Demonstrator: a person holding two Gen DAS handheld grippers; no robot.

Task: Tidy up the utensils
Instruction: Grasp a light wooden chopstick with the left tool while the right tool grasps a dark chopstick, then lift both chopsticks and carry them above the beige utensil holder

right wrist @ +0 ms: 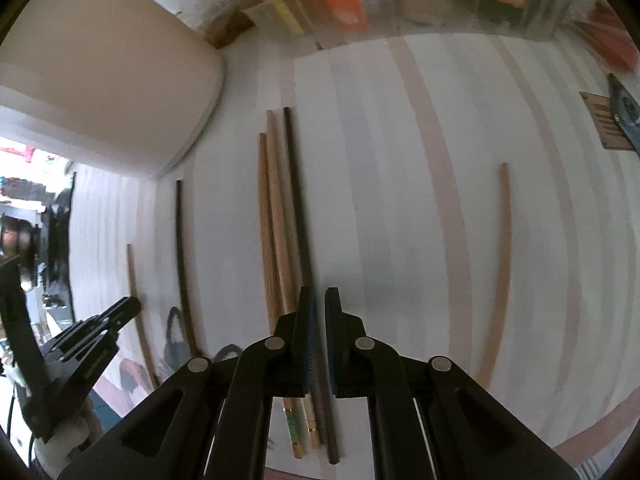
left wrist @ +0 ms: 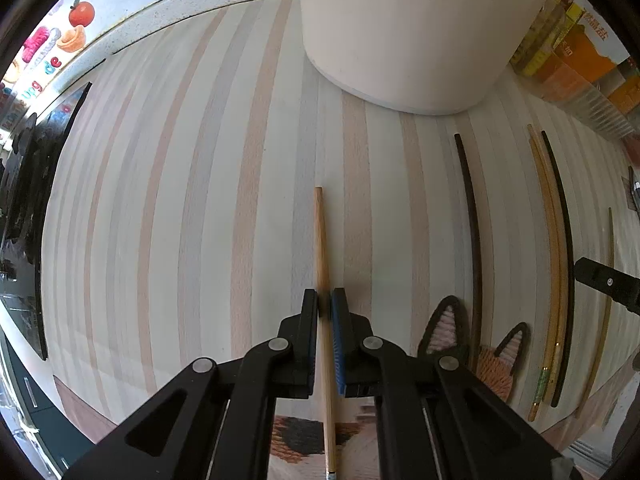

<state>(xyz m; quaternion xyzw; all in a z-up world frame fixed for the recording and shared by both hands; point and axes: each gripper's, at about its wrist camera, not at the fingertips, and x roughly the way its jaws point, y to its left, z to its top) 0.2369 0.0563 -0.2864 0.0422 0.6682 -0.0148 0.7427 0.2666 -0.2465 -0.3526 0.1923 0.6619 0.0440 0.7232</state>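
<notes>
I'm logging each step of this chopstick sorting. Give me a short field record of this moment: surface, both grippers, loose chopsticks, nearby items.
surface: striped tabletop
left gripper: shut on light wooden chopstick, pointing down
right gripper: shut on dark chopstick
beside held dark stick: two light wooden chopsticks, close alongside
loose singles: black chopstick; brown chopstick off to the right
container: white round container at the back
mat: cat-ear coaster near the table edge

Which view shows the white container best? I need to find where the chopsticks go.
The left wrist view: the white container stands ahead, its base on the striped mat. The right wrist view shows only its blurred side at upper left.
</notes>
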